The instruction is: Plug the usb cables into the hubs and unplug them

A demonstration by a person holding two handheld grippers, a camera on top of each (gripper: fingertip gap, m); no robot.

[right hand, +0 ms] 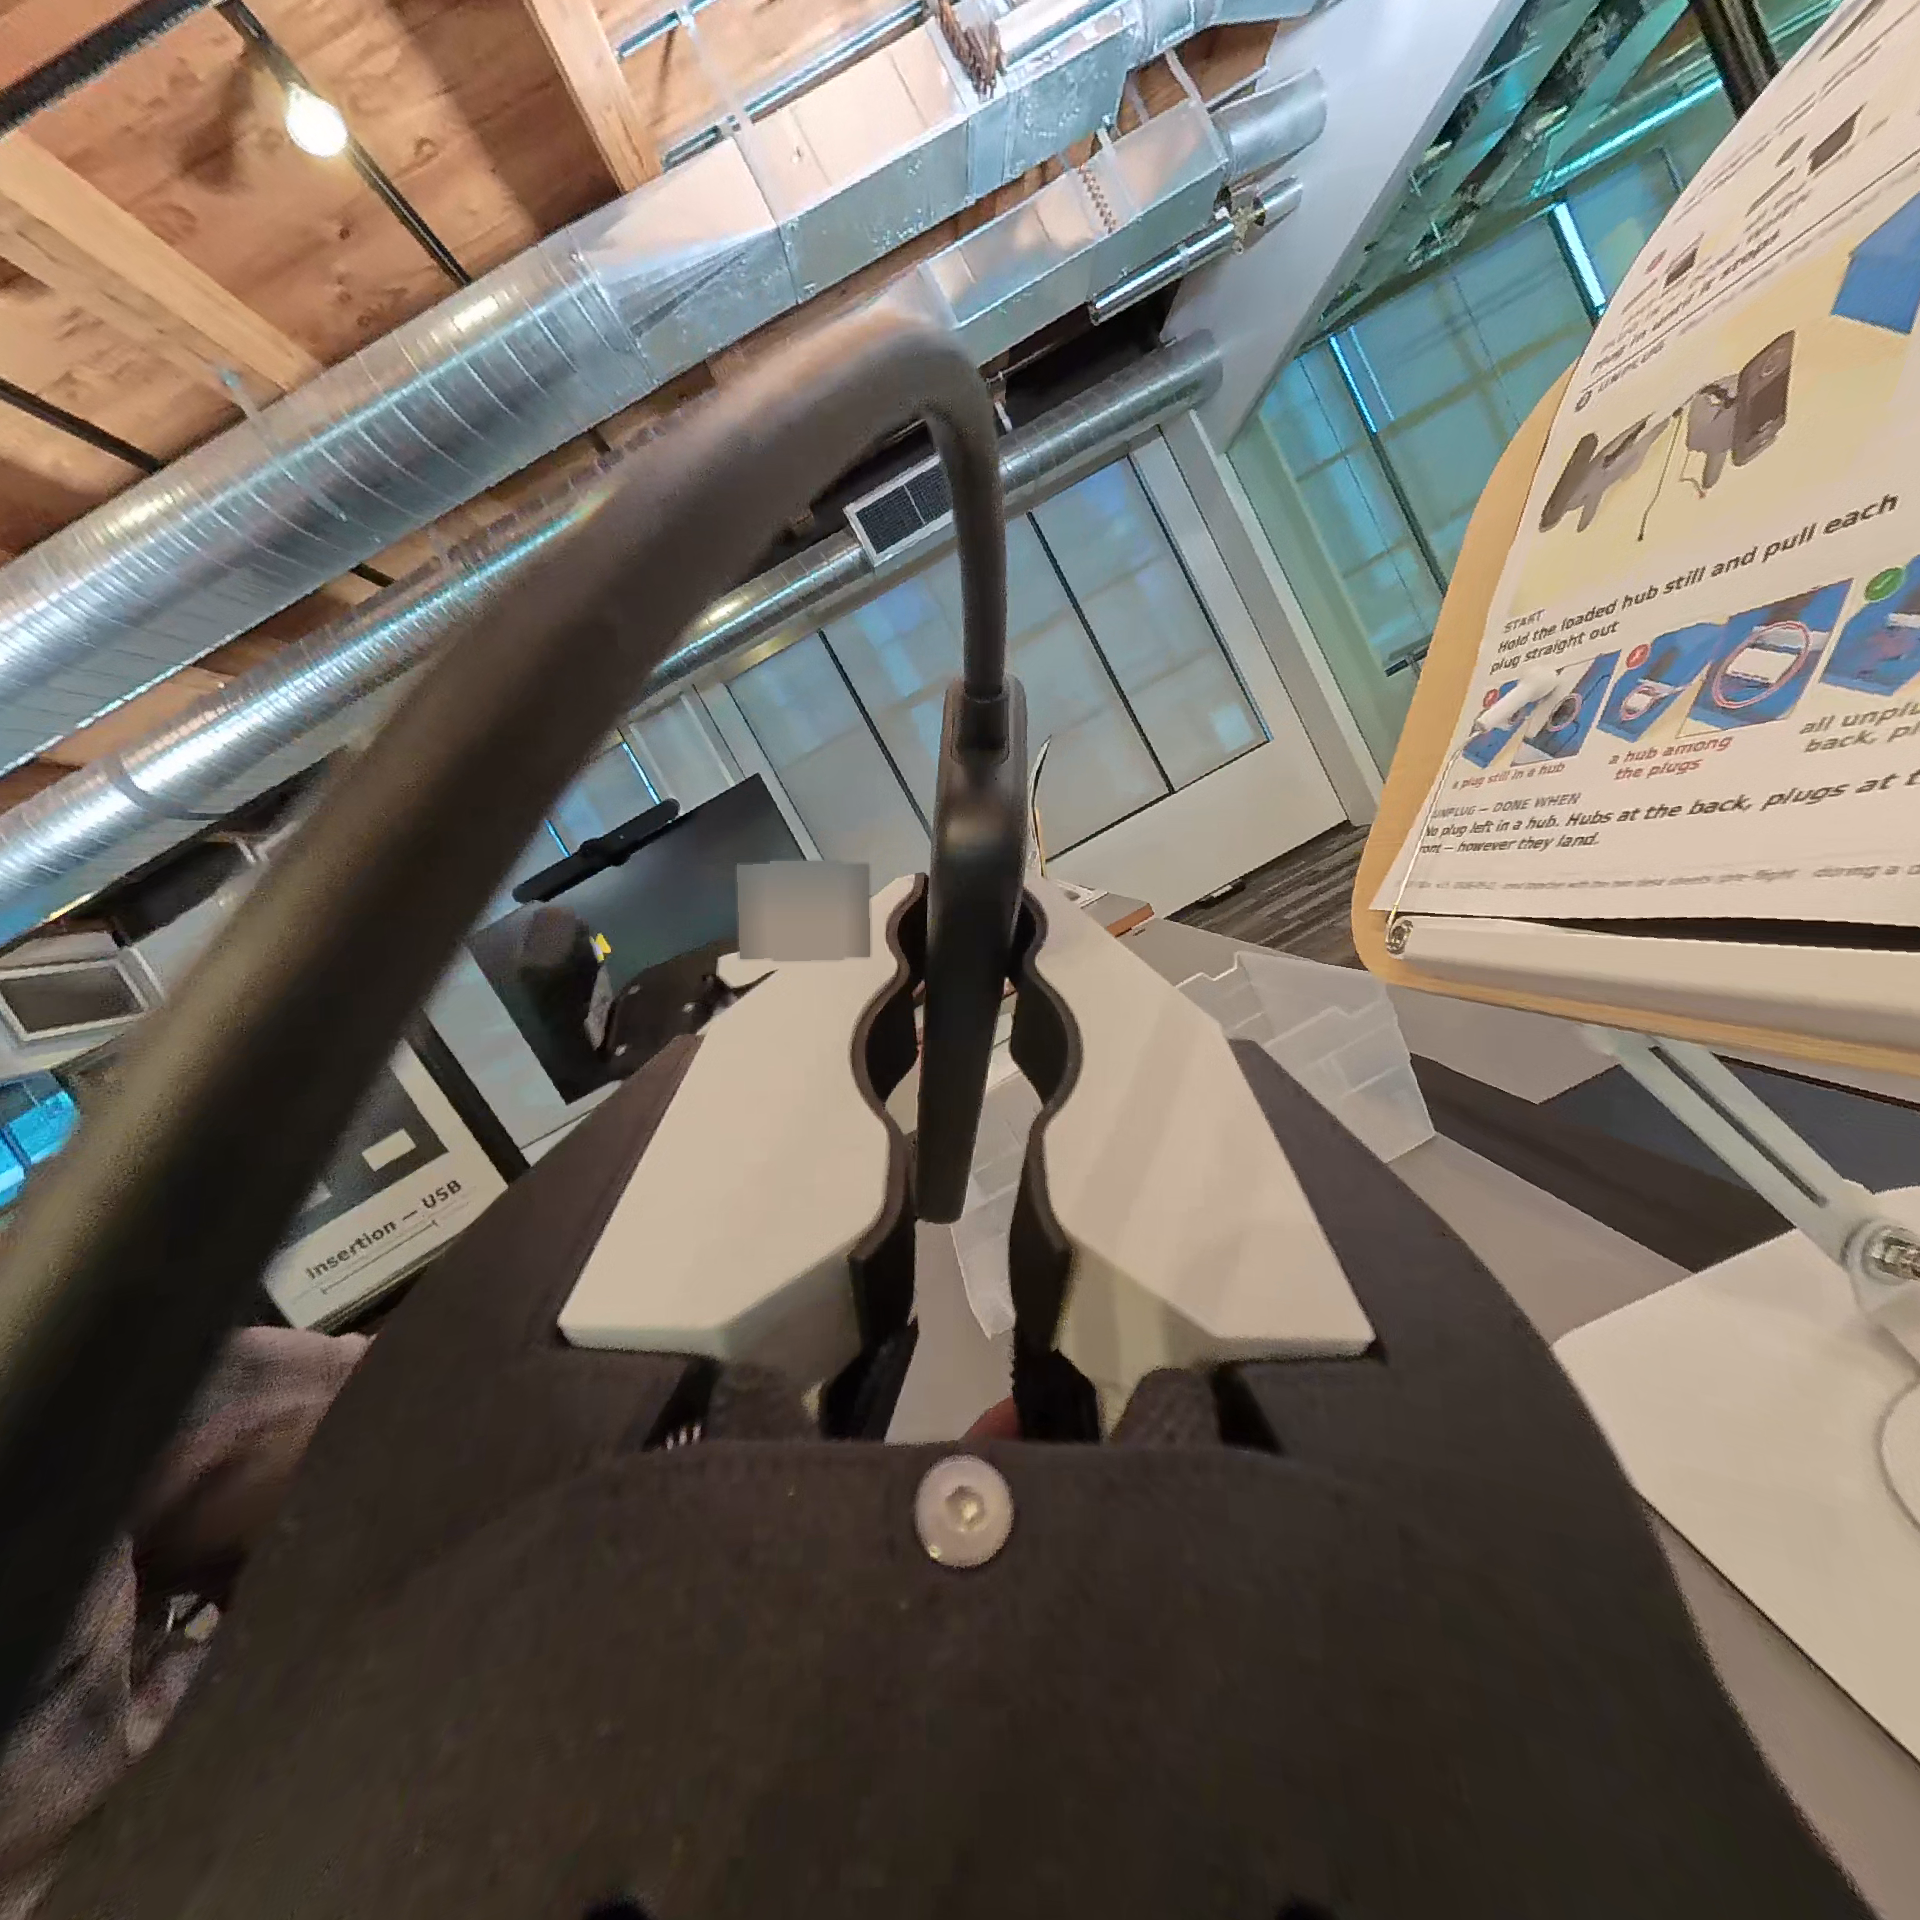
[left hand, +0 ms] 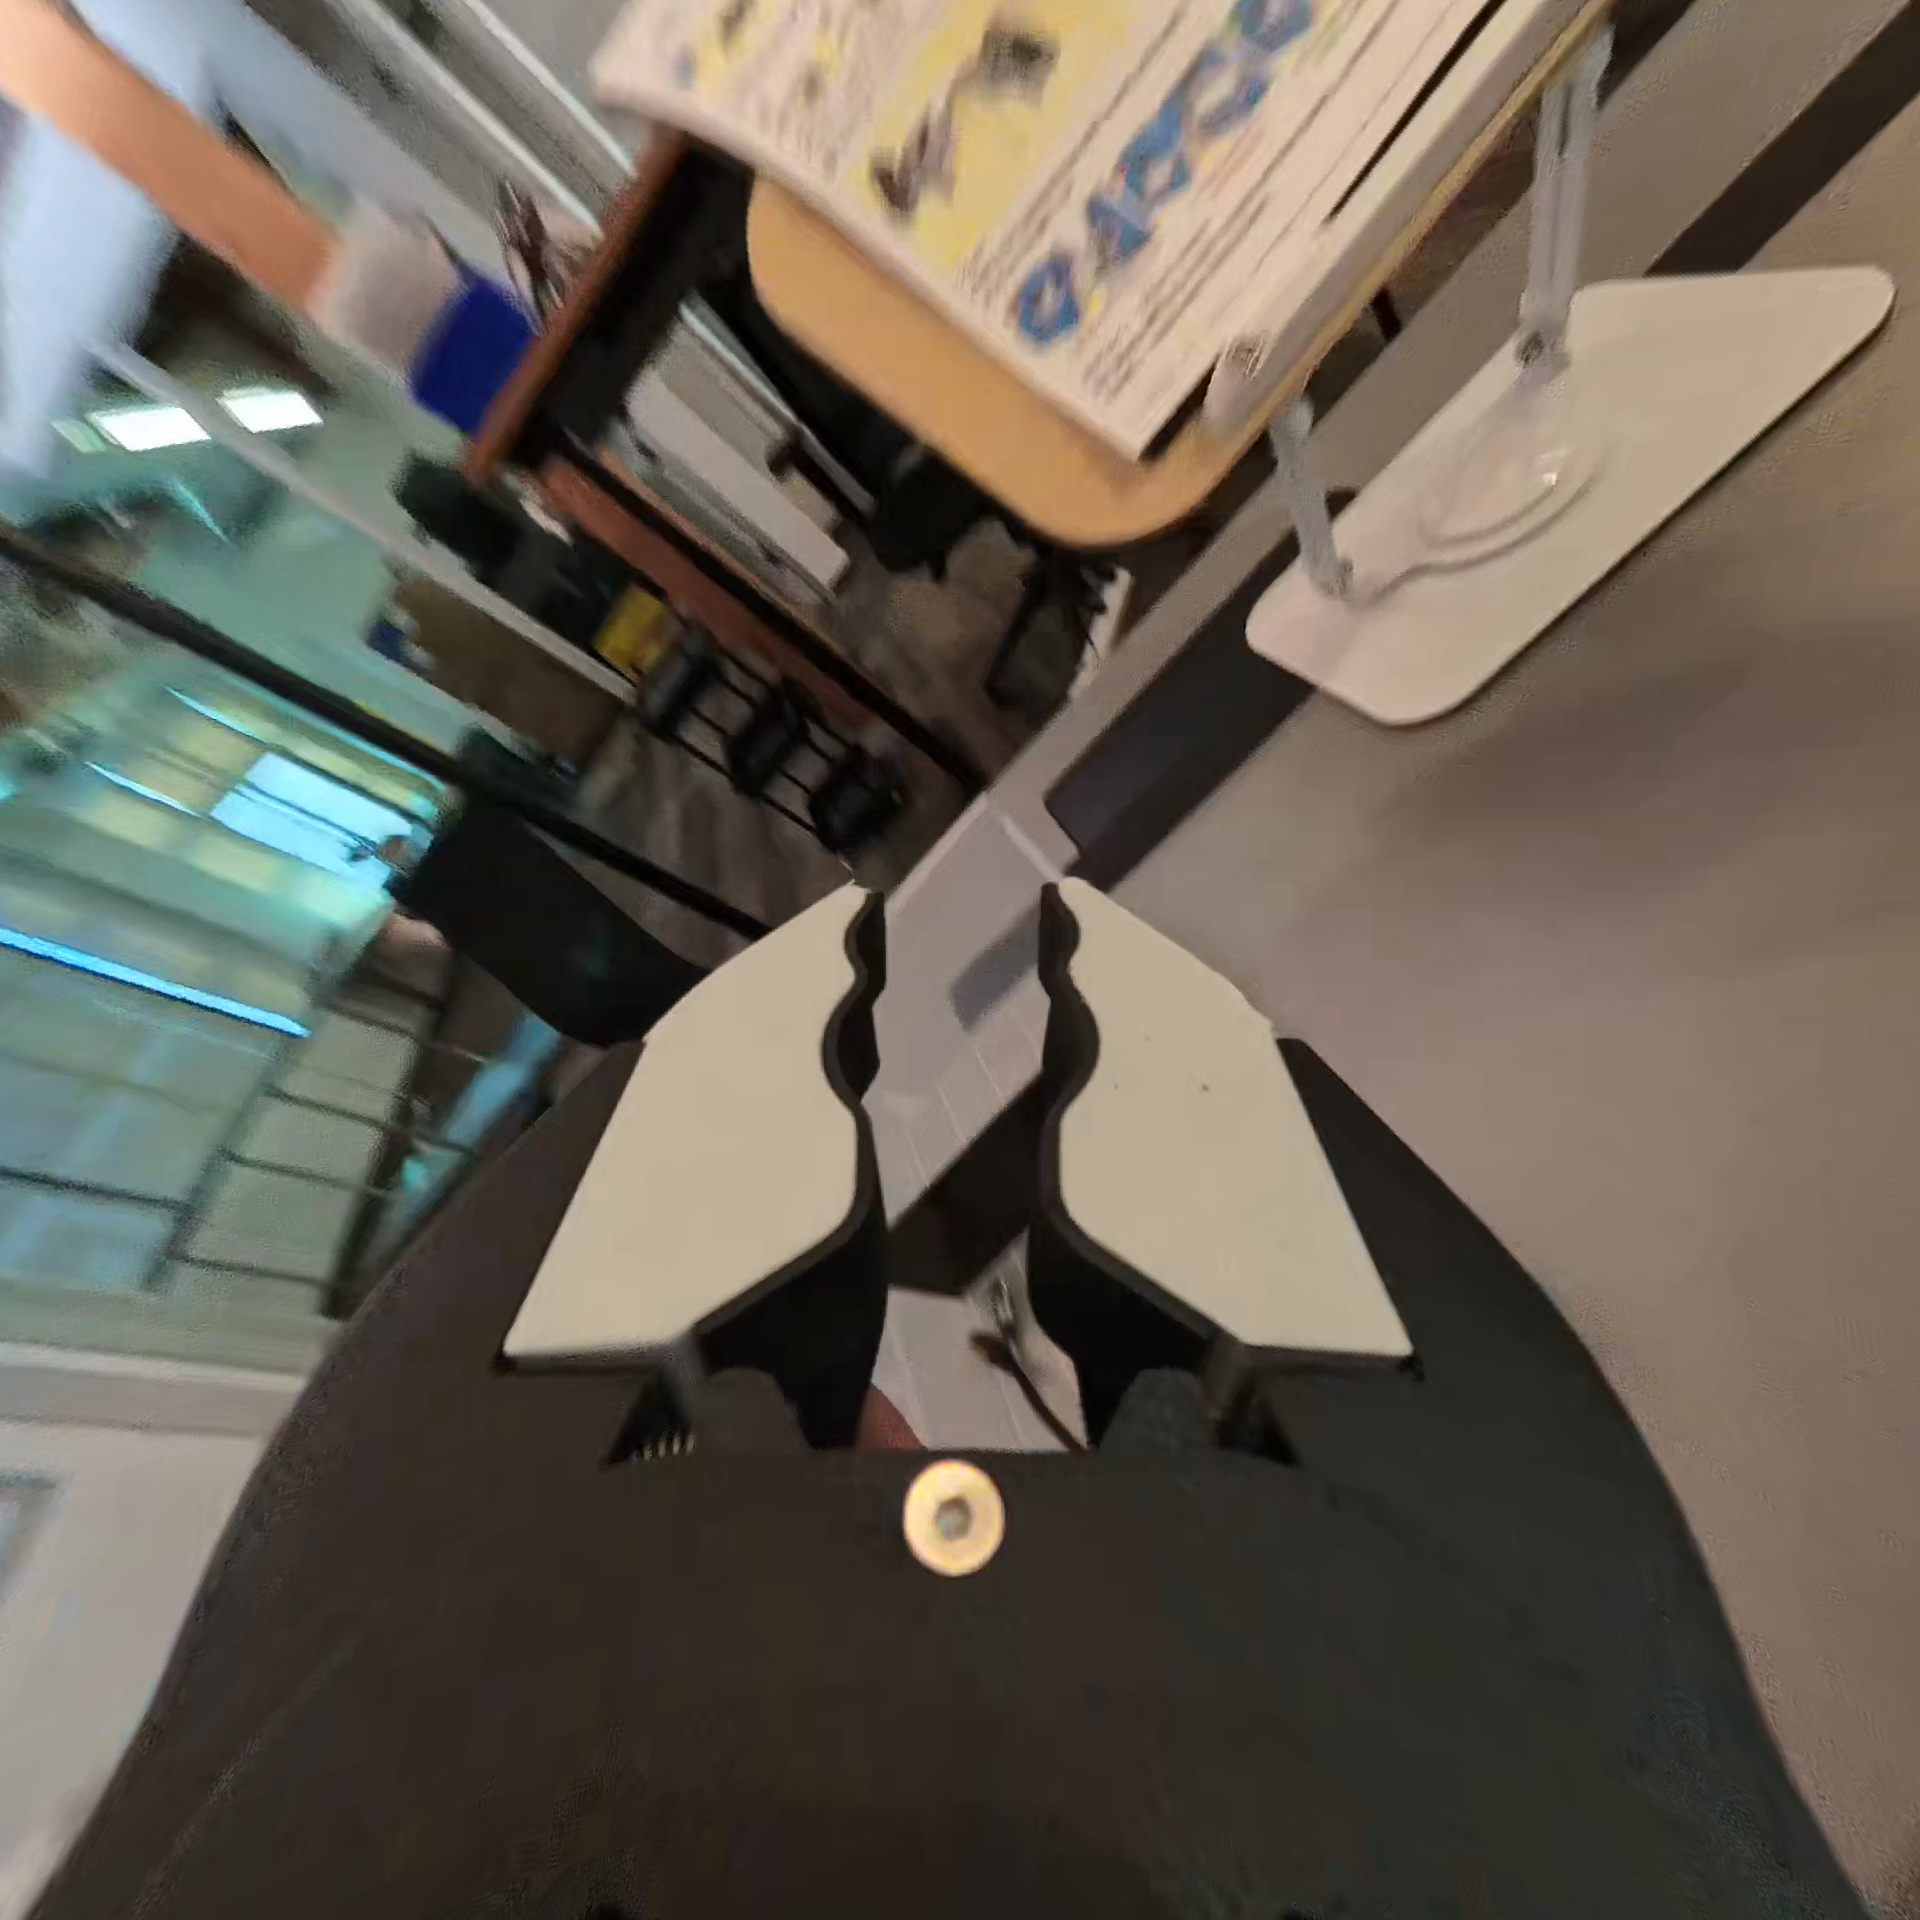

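In the left wrist view my left gripper [left hand: 961,894] is shut on a silver-grey rectangular USB hub [left hand: 977,997]. The hub lies slanted between the white fingers [left hand: 727,1122], and its far end sticks out past the tips. This view is tilted and blurred. In the right wrist view my right gripper [right hand: 977,894] is shut on the flat black plug body [right hand: 971,935] of a USB cable and points upward. The thick black cable [right hand: 520,675] leaves the top of the plug, arches over and runs down to the lower left. The two grippers do not show in each other's view.
An instruction sheet on a wooden board [right hand: 1662,623] stands on a white stand with a flat base [left hand: 1558,488] at the right. A clear plastic bin [right hand: 1309,1029] sits behind the right gripper. The grey table top [left hand: 1558,1039] spreads to the right. A white card [right hand: 384,1226] stands at the left. Spacing between my two grippers at the tips: around 25 centimetres.
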